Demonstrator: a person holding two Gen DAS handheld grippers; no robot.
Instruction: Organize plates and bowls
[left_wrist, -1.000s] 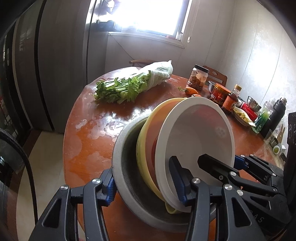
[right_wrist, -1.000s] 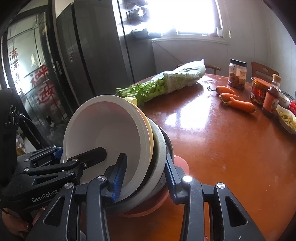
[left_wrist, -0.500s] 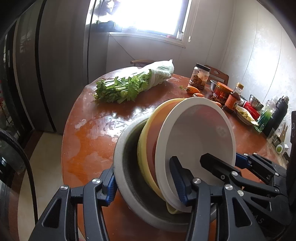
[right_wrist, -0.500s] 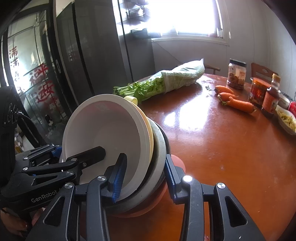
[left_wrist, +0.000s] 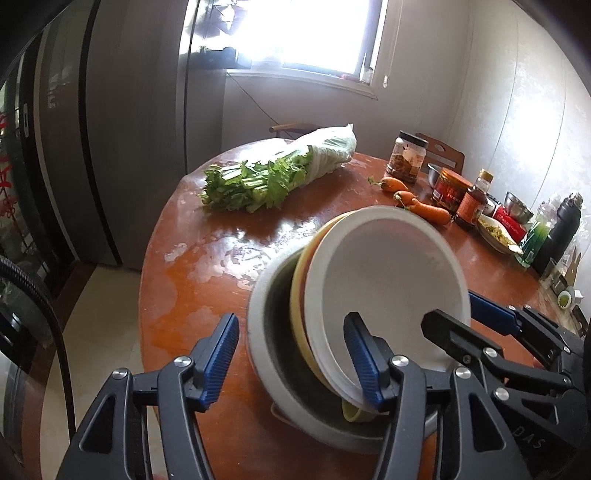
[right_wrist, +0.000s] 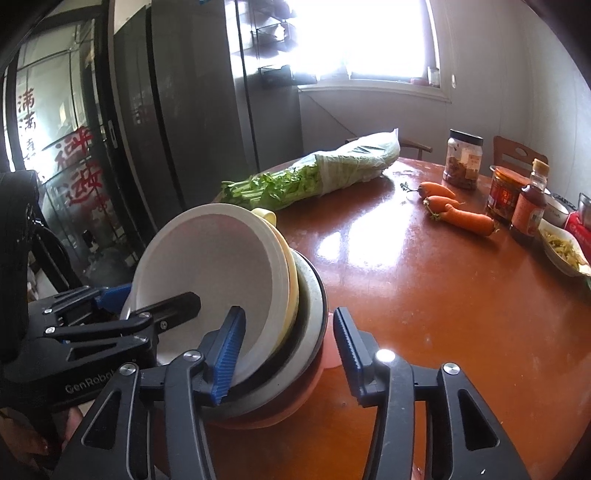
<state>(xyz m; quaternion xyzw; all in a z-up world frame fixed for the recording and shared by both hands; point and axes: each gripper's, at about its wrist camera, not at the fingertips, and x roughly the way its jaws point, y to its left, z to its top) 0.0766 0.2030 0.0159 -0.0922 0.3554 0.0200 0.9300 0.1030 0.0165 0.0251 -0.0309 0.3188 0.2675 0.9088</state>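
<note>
Both views sit a little farther back than a second ago, the nested stack unchanged. Left tongs (left_wrist: 295, 356) stand wide open astride the grey bowl (left_wrist: 280, 373) and yellow bowl (left_wrist: 301, 328). Right tongs (right_wrist: 286, 354) gape across the rims, one finger inside the tilted white bowl (right_wrist: 210, 269). Stack rests at the table (right_wrist: 424, 295) edge, carrots (right_wrist: 461, 218) well apart.

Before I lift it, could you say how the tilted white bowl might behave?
The smooth white bowl looks glossy, so it may slip. It leans on the yellow bowl inside the grey bowl, so it could rock or slide. It is probably rigid.
</note>
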